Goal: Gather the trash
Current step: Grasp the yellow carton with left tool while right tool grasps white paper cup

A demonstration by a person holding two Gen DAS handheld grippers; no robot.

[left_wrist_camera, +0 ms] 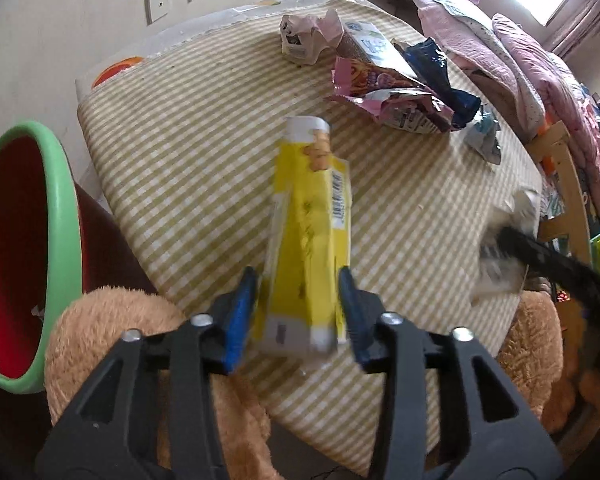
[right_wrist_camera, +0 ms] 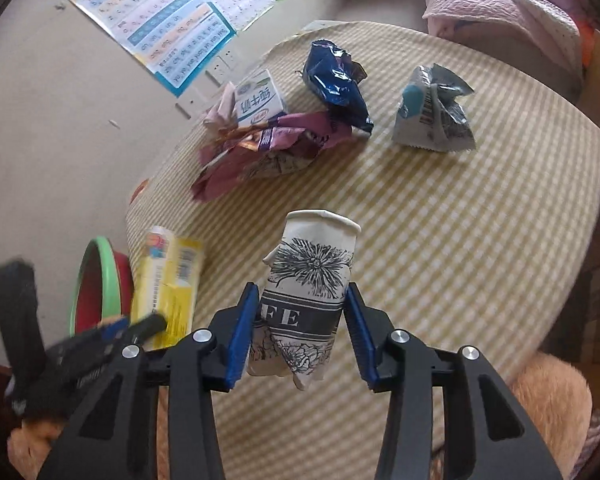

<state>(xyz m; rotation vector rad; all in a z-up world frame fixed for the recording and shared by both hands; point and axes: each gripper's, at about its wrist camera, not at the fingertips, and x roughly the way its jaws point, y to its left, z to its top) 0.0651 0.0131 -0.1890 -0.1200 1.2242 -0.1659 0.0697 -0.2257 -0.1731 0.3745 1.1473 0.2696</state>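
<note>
While the yellow snack box [left_wrist_camera: 309,236] is sitting between your left gripper [left_wrist_camera: 298,312] pads, its long axis is running straight out along the fingers, away from you. Both blue pads are standing just off its sides, so the jaws are parted, not pinching. Green-rimmed bin [left_wrist_camera: 52,240] is lying off the left gripper's left side, beside the checked tablecloth [left_wrist_camera: 188,152]. Your right gripper [right_wrist_camera: 302,320] is closing on the crushed paper cup [right_wrist_camera: 312,280], rim pointing away; contact looks likely.

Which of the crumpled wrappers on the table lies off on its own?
The grey-and-white wrapper. It lies apart on the checked cloth, while the blue wrapper and purple wrapper sit bunched by the milk carton.
</note>
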